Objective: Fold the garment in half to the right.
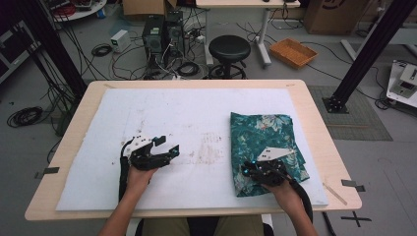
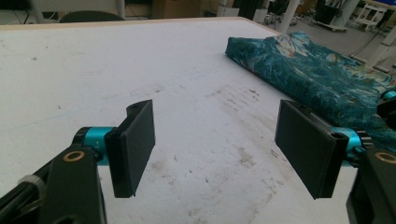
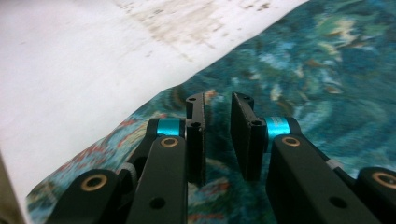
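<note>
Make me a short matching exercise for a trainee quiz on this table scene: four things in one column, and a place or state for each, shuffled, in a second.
Things:
1. left gripper
2. right gripper
3. folded teal floral cloth
4. black round stool

Places or states:
A. lies on the right part of the white mat
B. stands on the floor beyond the table's far edge
C. jaws wide apart over bare mat, nothing between them
D. jaws nearly together, over the cloth

Pairs: 1-C, 2-D, 3-A, 4-B
</note>
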Demonstrator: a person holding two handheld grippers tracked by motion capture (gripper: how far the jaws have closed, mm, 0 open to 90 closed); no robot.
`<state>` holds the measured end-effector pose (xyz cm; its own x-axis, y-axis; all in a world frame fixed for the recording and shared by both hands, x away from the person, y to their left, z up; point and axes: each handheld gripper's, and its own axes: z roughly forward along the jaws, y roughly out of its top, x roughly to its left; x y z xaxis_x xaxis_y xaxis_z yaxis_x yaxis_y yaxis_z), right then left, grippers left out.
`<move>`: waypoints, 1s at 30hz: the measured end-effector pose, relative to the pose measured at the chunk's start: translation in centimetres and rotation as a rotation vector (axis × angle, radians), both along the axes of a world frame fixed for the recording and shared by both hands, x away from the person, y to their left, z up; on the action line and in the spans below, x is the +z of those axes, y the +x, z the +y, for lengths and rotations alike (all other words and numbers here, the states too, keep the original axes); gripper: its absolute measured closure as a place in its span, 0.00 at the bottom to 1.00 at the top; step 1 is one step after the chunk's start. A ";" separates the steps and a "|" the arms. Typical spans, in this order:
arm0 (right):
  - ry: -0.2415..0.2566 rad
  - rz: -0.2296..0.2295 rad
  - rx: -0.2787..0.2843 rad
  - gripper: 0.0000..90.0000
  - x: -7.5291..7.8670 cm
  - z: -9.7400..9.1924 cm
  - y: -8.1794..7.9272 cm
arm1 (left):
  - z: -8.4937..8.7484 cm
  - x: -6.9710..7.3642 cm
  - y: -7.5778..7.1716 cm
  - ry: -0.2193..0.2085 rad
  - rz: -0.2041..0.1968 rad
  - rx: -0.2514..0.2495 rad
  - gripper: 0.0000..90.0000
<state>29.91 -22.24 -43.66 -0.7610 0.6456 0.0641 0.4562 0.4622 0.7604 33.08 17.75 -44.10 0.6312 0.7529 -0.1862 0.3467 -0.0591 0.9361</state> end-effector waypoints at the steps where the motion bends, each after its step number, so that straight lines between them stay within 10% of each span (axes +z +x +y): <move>1: -0.005 0.005 0.002 0.85 -0.1 0.1 -0.1 | 0.0 0.0 0.0 0.000 -0.001 0.001 0.32; 12: 0.051 -0.010 0.038 0.72 0.6 0.4 -1.0 | 0.0 0.0 -0.1 -0.003 0.000 0.002 0.32; 21: -0.068 0.009 0.059 0.71 -0.6 0.2 -3.0 | 0.1 0.1 -0.1 -0.007 -0.002 0.004 0.32; 25: -0.011 0.003 0.059 0.63 -0.1 -0.4 -3.4 | 0.2 0.1 -0.1 -0.006 -0.001 0.006 0.32; 30: 0.078 -0.086 -0.122 0.63 1.3 -4.0 -3.6 | 0.2 0.1 -0.1 -0.006 -0.003 0.005 0.32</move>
<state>26.30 -26.24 -42.37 -0.6824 0.7289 0.0555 0.4369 0.3459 0.8303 33.01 17.95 -44.02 0.6282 0.7547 -0.1889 0.3440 -0.0516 0.9375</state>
